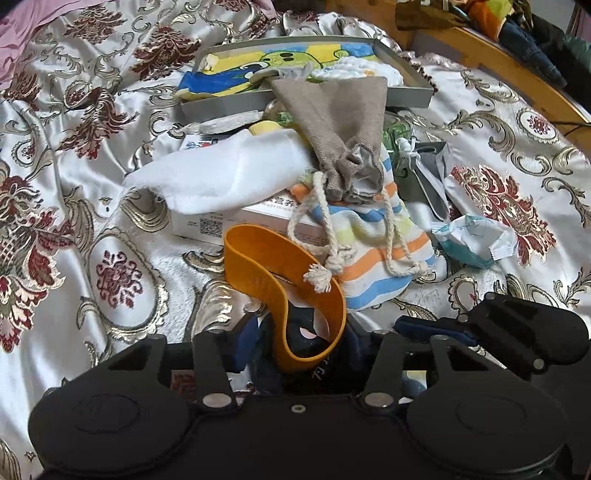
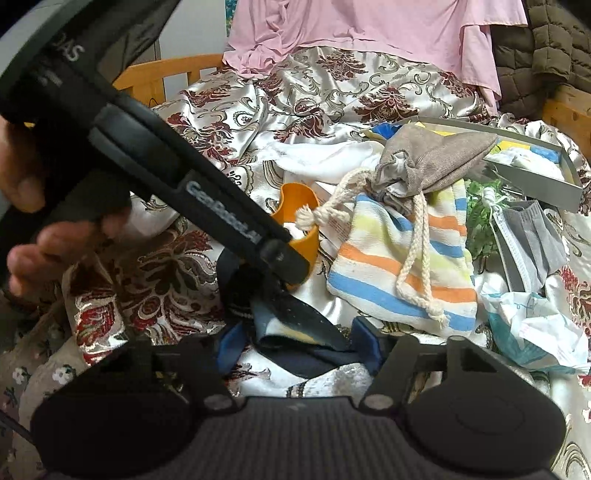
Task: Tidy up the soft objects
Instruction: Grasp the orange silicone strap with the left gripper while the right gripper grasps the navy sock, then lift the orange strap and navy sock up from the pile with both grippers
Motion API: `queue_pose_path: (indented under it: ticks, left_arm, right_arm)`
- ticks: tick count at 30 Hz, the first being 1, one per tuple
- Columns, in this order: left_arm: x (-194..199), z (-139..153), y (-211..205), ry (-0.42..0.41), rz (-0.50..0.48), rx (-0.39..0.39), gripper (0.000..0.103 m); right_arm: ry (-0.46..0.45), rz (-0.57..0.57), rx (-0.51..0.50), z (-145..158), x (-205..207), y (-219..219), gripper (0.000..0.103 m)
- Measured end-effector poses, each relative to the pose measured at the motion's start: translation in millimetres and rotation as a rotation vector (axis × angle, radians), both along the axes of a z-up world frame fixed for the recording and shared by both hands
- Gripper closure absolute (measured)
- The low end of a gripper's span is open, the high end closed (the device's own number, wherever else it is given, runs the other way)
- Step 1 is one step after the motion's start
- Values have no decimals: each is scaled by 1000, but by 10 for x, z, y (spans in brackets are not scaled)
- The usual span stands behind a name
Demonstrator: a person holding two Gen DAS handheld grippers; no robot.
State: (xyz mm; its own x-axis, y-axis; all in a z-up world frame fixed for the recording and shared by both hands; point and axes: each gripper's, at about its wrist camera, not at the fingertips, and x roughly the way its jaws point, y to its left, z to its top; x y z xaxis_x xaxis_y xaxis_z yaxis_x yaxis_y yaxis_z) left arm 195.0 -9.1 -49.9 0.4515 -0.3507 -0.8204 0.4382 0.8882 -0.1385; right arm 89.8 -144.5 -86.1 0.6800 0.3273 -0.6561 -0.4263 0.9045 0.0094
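A bed (image 1: 110, 110) with a shiny flowered cover is full of soft things in a messy pile. Close to the cameras lies a dark blue cloth (image 2: 306, 360). The left hand-held gripper (image 1: 303, 343) points down at it, and its jaws are partly apart with the dark blue cloth and the near end of an orange rubber loop (image 1: 251, 273) between them. I cannot tell if its pads press on them. A person's hand (image 2: 22, 177) holds this hand-held gripper by its handle. The right hand-held gripper (image 2: 295, 339) is just beside it, and its jaws are also partly apart with another bit of the dark blue cloth between its blue pads (image 2: 229, 343). I cannot tell if they squeeze it. Behind the orange rubber loop is a striped cloth (image 1: 384, 258) with blue, orange and yellow lines. A grey-brown drawstring bag (image 1: 332, 122) lies on top of it, and one knot of the bag's white cords (image 1: 314, 218) rests on the loop. To the left, a white towel (image 1: 221, 173) hangs over a white box (image 1: 207, 225). Farther back is a grey tray (image 1: 413, 92) with a colourful cloth inside. To the right lie a crumpled wrapper (image 1: 472, 240) and a grey face mask (image 2: 532, 236). A pink cloth (image 2: 369, 29) lies at the far end of the bed.
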Motion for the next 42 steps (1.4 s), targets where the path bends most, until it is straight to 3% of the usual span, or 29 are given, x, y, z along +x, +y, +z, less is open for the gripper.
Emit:
queue_pose_path:
  ticks: [4, 6, 10, 13, 18, 29, 36, 38, 40, 42]
  left_arm:
    - [14, -22, 54, 20, 17, -23, 53]
    - [24, -15, 68, 29, 24, -29, 55]
    - [13, 12, 152, 54, 19, -47, 57]
    - [-4, 23, 260, 66, 15, -54, 57]
    - [2, 45, 383, 83, 28, -89, 57]
    - [-63, -61, 365, 71, -12, -125, 57]
    - [-36, -203, 403, 94, 101, -242, 48]
    - [-35, -206, 378, 92, 108, -246, 54]
    - [-44, -201, 363, 100, 112, -255, 68]
    - [-69, -187, 355, 97, 112, -254, 69]
  right_arm:
    - [-18, 15, -24, -9, -19, 51, 62]
    - [-14, 23, -29, -22, -20, 58, 67]
    - [-19, 16, -43, -11, -22, 58, 87]
    - [-14, 1, -42, 1, -12, 32, 94]
    - [-37, -33, -77, 28, -26, 27, 98]
    - [-37, -139, -36, 100, 59, -149, 99]
    - [-55, -161, -19, 148, 50, -227, 99]
    - [-56, -173, -12, 158, 65, -245, 99]
    - [-59, -182, -5, 170, 67, -273, 99]
    - [-73, -194, -4, 192, 63, -300, 99]
